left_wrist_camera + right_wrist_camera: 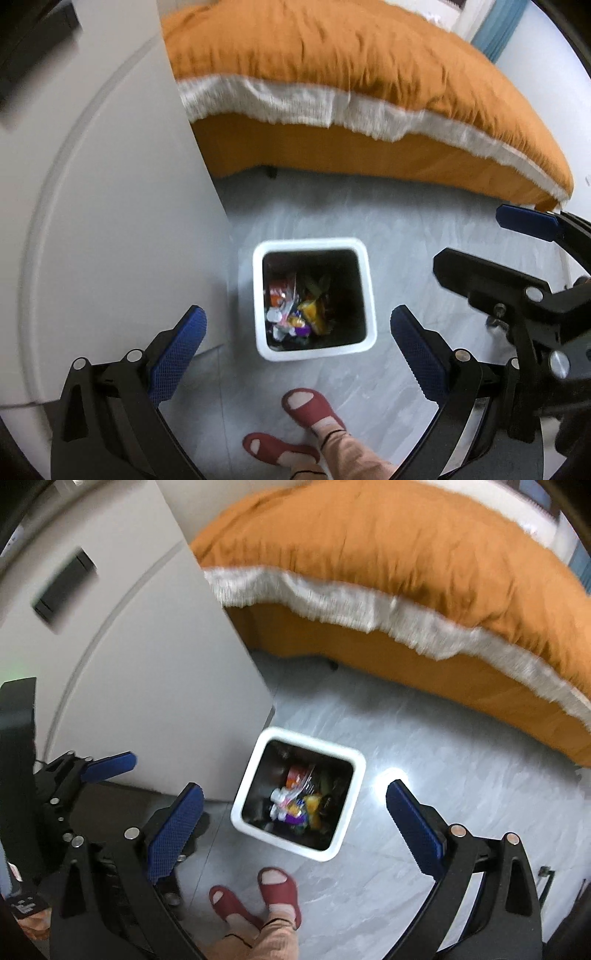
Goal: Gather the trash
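A white square trash bin (365, 280) stands on the grey floor, holding several colourful wrappers (295, 310). My left gripper (297, 328) is open and empty, held high above the bin with its blue pads either side of it. The bin also shows in the right wrist view (243, 794) with the wrappers (299, 801) inside. My right gripper (293, 805) is open and empty above the bin too. The right gripper (517, 236) appears at the right edge of the left wrist view; the left gripper (99, 771) appears at the left of the right wrist view.
A white cabinet or table panel (110, 184) stands left of the bin. A bed with an orange fringed cover (369, 81) lies beyond it. The person's feet in red slippers (314, 410) stand just in front of the bin.
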Tool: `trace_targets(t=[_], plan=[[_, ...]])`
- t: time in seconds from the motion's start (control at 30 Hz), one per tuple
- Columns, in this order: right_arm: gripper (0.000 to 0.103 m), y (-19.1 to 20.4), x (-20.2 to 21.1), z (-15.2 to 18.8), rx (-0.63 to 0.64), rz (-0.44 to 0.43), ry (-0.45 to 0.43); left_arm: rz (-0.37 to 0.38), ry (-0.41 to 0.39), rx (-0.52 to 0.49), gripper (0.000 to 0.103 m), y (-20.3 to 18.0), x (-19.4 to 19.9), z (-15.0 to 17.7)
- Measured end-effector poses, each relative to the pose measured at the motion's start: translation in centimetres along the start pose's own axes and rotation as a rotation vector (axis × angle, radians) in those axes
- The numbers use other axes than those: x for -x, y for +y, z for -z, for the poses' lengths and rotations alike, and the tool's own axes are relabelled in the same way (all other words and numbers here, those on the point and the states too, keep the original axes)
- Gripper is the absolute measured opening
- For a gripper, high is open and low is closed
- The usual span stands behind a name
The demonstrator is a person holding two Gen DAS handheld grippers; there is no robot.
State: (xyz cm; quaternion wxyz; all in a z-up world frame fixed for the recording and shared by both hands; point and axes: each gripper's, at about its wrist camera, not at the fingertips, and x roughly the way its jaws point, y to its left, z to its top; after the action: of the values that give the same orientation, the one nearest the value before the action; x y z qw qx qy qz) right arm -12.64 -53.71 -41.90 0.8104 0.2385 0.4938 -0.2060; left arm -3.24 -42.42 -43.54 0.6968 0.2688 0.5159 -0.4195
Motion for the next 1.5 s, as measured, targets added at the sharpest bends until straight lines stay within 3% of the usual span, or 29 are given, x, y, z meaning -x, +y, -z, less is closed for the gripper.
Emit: trace_targets(t=[0.33,0.53,0.67,0.97,1.17,1.33,1.5], plan=[[0.098,2.0,13.9,-4.0,0.025,-0.018,-0.227,-0.059,-0.220,0.068,0.098,-1.1,15.1,-3.4],[0.098,5.0,19.7,-6.5,0.135,-0.044,-0.337,-0.154,-0.353,0.052,0.098,-0.5,22.3,-4.6],[0.098,6.8,22.5,-8.0,0.168,-0.086,-0.408,-0.198,-0.418,0.119,0.098,1.4,26.6,-4.6],[0.098,14.0,27.4,-10.6,0.300,-0.207,-0.520,-0.345,-0.552,0.287,0.098,6.9,35.4,-3.1],[0.098,19.5,29.7,-11.5,0.394,-0.287,-0.559,-0.457,-0.641,0.370,0.098,10.2,40.7,-0.2],[0.098,24.1,30.6,-11.2,0.442,-0.374,-0.589,-0.557,-0.664,0.457,0.098,12.6,44.0,2.9],[0.098,27.9,31.2,-10.3,0.491,-0.457,-0.578,-0.608,-0.661,0.522,0.098,14.5,46.2,5.9]])
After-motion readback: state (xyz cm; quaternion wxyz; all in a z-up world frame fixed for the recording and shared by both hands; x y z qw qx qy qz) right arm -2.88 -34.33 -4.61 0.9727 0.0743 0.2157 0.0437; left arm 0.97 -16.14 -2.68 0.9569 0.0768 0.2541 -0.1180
